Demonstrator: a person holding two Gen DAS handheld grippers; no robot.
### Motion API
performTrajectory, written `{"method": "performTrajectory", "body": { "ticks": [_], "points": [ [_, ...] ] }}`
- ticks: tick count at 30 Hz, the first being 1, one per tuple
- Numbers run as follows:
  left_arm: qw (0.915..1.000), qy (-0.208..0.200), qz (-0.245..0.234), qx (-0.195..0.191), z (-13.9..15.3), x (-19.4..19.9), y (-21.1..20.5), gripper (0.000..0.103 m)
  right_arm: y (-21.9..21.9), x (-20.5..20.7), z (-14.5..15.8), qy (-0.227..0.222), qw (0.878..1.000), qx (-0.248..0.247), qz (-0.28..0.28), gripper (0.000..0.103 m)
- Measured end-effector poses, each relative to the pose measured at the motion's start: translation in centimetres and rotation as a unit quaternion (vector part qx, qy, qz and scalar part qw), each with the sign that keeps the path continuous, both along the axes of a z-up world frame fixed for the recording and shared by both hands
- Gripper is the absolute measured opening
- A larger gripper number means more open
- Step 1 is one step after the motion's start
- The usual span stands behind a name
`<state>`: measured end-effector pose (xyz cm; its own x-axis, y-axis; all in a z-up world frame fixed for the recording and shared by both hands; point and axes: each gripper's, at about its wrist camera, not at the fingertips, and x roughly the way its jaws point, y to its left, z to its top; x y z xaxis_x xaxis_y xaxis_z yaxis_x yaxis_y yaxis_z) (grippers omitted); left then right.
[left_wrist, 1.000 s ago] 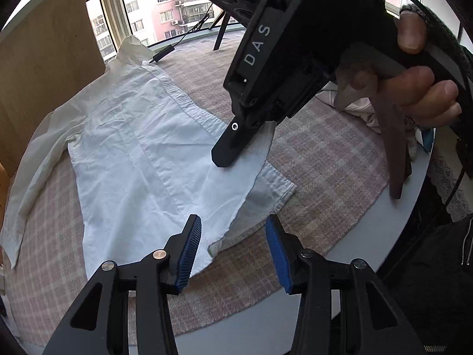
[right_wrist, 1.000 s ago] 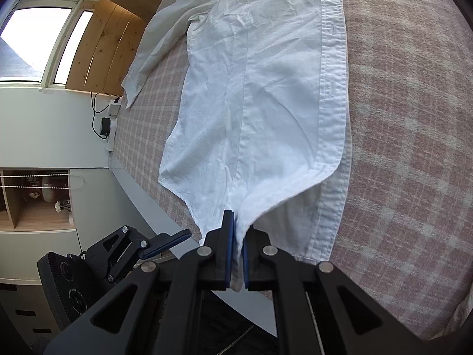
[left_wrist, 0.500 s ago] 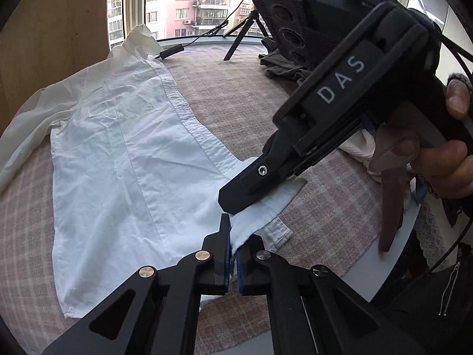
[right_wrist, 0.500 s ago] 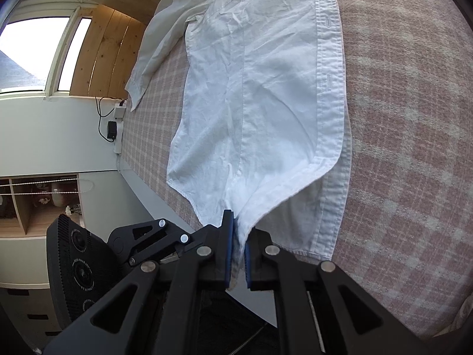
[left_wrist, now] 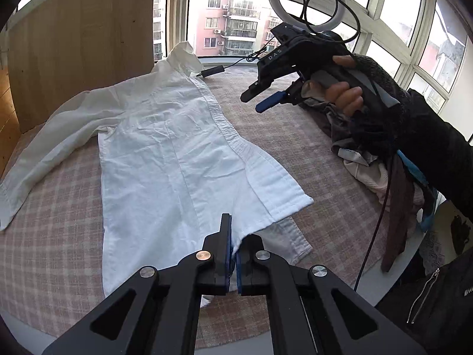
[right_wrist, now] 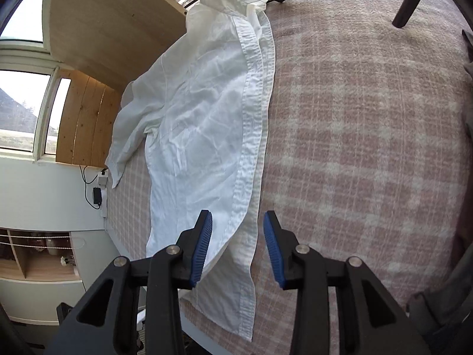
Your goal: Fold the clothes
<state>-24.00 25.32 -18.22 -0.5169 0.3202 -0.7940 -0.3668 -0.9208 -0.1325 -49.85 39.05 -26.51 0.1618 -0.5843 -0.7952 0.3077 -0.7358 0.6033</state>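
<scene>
A white button-up shirt [left_wrist: 165, 153] lies spread on a pink plaid blanket [left_wrist: 310, 159], collar at the far end, one sleeve out to the left. My left gripper [left_wrist: 234, 261] is shut on the shirt's bottom hem near its front corner. My right gripper [left_wrist: 260, 100] is open and empty, raised above the blanket to the right of the shirt's button placket. In the right wrist view the shirt [right_wrist: 201, 124] runs away from the open right gripper [right_wrist: 238, 248], whose fingers hang above the placket edge.
A pile of other clothes [left_wrist: 372, 159] lies at the table's right edge. A ring light [left_wrist: 307, 0] and a black power adapter [left_wrist: 211, 71] stand at the far side by the windows. A wooden panel [left_wrist: 79, 38] rises at the far left.
My right gripper let go of the hem, opened and moved up and away toward the far end. My left gripper closed on the hem and now holds it.
</scene>
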Motion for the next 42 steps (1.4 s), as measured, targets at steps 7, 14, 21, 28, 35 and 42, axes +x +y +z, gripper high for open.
{"method": "performTrajectory", "body": {
  "ticks": [7, 14, 21, 28, 35, 42],
  "points": [
    [0.9985, 0.003, 0.054, -0.005, 1.2, 0.0, -2.9, 0.002, -4.4, -5.2, -2.1, -0.007, 1.000, 0.014, 0.006, 0.036],
    [0.9983, 0.005, 0.059, -0.007, 1.7, -0.3, -3.3, 0.002, -6.5, -7.5, -4.1, -0.037, 0.999, 0.025, 0.010, 0.036],
    [0.9981, 0.009, 0.061, -0.008, 1.9, -0.5, -3.7, 0.002, -5.1, -7.6, -4.4, -0.056, 0.998, 0.019, 0.007, 0.036],
    [0.9987, 0.010, 0.050, -0.010, 2.4, -0.5, -3.4, 0.002, -6.8, -7.1, -5.2, -0.071, 0.997, 0.016, 0.025, 0.036],
    [0.9994, 0.004, 0.034, -0.008, 2.2, -0.2, -2.5, 0.002, -8.9, -7.0, -5.8, -0.063, 0.997, 0.029, 0.032, 0.036],
    [0.9999, -0.005, 0.011, -0.005, 1.9, 0.2, -1.6, 0.002, -9.0, -7.5, -5.4, -0.043, 0.999, 0.004, 0.021, 0.008]
  ]
}}
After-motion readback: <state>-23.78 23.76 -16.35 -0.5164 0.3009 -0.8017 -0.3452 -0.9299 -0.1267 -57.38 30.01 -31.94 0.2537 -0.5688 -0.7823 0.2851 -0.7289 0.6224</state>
